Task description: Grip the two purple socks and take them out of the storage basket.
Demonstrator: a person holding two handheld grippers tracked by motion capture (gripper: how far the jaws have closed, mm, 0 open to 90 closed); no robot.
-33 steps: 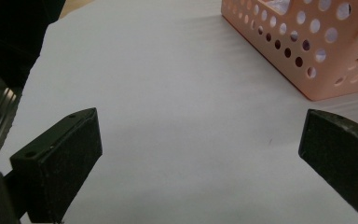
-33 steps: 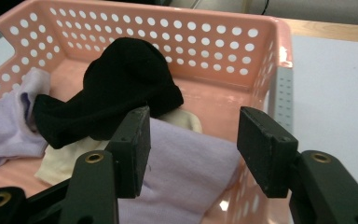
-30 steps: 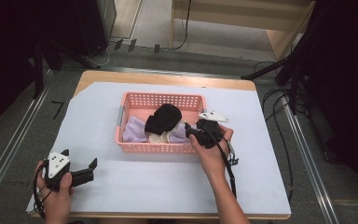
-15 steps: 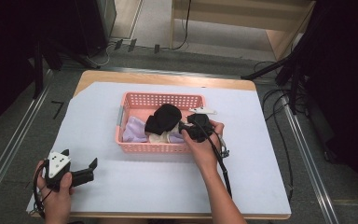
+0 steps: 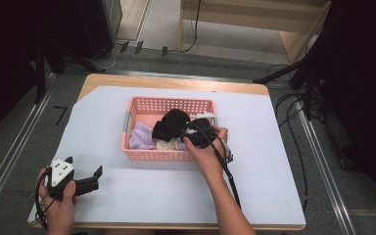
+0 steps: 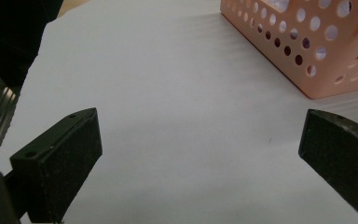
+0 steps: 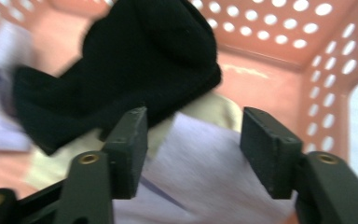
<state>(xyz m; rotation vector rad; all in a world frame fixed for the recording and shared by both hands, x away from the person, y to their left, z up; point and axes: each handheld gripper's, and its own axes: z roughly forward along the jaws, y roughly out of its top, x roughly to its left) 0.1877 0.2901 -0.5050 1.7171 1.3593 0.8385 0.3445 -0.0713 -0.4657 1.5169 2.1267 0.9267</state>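
White sheeting covers the surface (image 5: 142, 196), which carries a pink perforated basket (image 5: 169, 104) at its centre. Inside the basket lie a black garment (image 5: 169, 125) on top, a lavender cloth (image 5: 141, 137) toward 9 o'clock and a cream cloth (image 5: 166, 145) at 6 o'clock.

Change since one second ago: the right gripper (image 7: 193, 135) has travelled from the basket's 3 o'clock rim inward, and its jaws have just been opening slightly. They stand apart, nothing clamped, straddling pale cloth just below the black garment. Judgement: a pick from the basket is being set up; the grasp is not yet made.

Pose: the right forearm enters from 6 o'clock, hand angled toward 10 o'clock and downward into the basket. The left gripper (image 6: 200, 140) rests released at the surface's 7 o'clock corner, unmoved, jaws wide and pointing toward the basket.
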